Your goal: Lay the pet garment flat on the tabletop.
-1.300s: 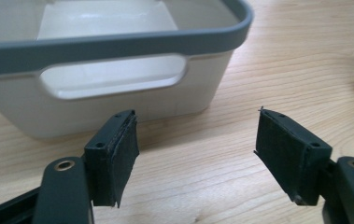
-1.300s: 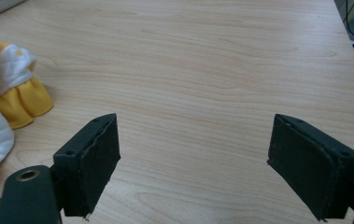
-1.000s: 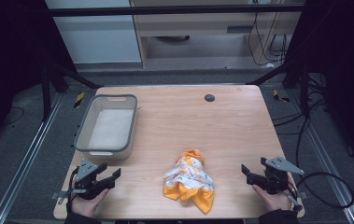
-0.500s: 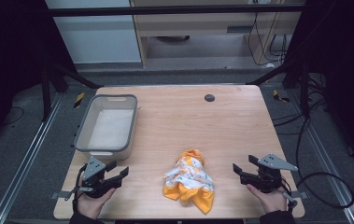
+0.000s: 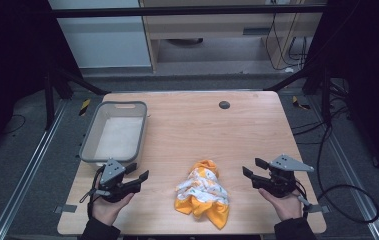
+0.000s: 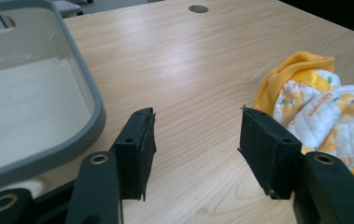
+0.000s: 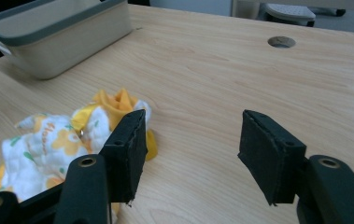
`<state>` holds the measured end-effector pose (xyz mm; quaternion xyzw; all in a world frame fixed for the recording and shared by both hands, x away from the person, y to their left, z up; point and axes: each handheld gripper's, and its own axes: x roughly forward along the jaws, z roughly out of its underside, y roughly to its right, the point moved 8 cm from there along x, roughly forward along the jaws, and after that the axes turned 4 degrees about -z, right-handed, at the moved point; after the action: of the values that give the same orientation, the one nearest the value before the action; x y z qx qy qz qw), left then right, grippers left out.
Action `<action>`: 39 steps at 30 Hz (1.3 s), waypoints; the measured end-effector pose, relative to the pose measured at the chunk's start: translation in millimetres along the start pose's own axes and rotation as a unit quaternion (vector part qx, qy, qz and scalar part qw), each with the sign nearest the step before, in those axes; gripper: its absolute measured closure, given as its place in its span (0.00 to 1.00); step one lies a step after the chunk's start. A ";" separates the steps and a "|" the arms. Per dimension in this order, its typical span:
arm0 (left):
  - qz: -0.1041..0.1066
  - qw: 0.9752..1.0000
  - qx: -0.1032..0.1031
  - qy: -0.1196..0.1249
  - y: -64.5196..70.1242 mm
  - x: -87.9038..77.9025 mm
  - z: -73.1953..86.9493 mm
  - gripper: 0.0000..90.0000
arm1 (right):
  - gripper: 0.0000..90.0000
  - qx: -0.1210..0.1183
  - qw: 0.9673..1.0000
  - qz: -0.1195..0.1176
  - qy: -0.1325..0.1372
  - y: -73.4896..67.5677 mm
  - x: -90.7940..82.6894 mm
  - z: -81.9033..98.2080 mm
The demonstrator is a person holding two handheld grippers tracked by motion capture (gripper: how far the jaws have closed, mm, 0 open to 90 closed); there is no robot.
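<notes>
1. Since the earlier frames both grippers have moved inward toward the middle of the table; the crumpled cloth (image 5: 203,193) and the basin (image 5: 88,148) lie where they lay before.
2. In the high view the left gripper (image 5: 140,176) now sits just below the basin's near corner, its tips pointing right toward the cloth, with the person's left hand (image 5: 108,206) wrapped under it.
3. The right gripper (image 5: 249,168) has come closer to the cloth from the right, held in the right hand (image 5: 283,205), its tips pointing left.
4. The left gripper view shows that gripper (image 6: 195,135) released, jaws spread wide over bare wood, touching nothing; the basin rim (image 6: 88,100) is beside its left jaw and the cloth (image 6: 326,109) just beyond its right jaw.
5. The right gripper view shows that gripper (image 7: 191,144) likewise spread wide and holding nothing; the cloth (image 7: 62,137) lies behind its left jaw, whether touching I cannot tell.
6. The cloth, yellow with a white printed side, rests bunched on the table (image 5: 202,125) near the front edge, between the two grippers.
</notes>
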<state>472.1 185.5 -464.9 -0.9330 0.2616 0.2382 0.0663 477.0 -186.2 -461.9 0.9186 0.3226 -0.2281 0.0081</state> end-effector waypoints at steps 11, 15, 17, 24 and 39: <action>0.021 0.999 0.025 -0.005 30.3 34.1 -23.8 0.51 | 0.51 -0.021 0.999 -0.034 -0.008 -21.1 25.7 -19.3; 0.032 0.999 0.025 -0.010 38.4 45.8 -26.9 0.52 | 0.53 -0.023 0.999 -0.040 -0.014 -23.3 35.9 -18.1; 0.036 0.999 0.029 -0.013 41.3 51.3 -27.2 0.52 | 0.54 -0.021 0.999 -0.041 -0.015 -23.0 40.2 -16.3; 0.048 0.998 0.030 -0.034 49.5 74.0 -22.9 0.53 | 0.56 -0.023 0.998 -0.042 -0.028 -16.7 51.1 -5.8; 0.085 0.994 0.025 -0.067 71.7 104.5 -12.0 0.54 | 0.60 -0.042 0.996 -0.058 -0.059 -20.7 71.3 11.3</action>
<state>518.0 73.5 -504.4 -0.8876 0.3405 0.2980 0.0867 509.0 -129.6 -499.6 0.8822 0.3836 -0.2682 0.0520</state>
